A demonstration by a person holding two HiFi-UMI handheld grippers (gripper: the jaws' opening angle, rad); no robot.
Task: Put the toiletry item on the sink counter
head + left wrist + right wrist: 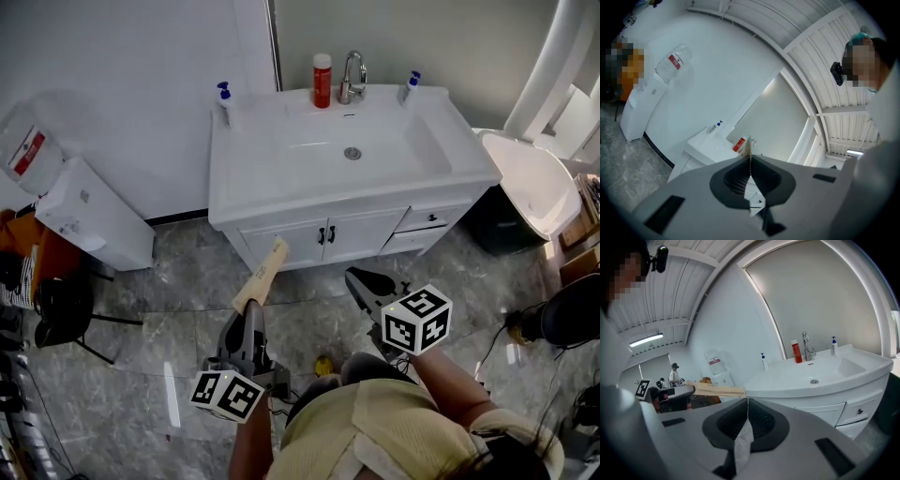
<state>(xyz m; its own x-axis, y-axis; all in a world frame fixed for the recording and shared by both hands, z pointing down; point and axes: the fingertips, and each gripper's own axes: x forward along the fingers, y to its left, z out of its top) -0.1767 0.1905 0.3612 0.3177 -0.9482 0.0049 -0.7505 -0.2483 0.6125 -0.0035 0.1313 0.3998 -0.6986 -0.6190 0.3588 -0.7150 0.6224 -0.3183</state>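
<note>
Toiletry item (pixel 262 277) — a flat beige piece — sticks out of the left gripper (pixel 248 309), whose jaws are clamped on its near end. It is held in the air over the grey floor (pixel 178 319), in front of the cabinet and pointing toward the white sink counter (pixel 246 183). A white water dispenser (pixel 94 220) stands left of the counter. The right gripper (pixel 361 279) — jaws pressed together, nothing between them — is beside the left one. A red bottle (pixel 322 81) stands by the faucet (pixel 352 77), and a small pump bottle (pixel 224 98) stands at the counter's back left corner.

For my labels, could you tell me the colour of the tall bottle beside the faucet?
The bottle is red, clearest in the head view.
</note>
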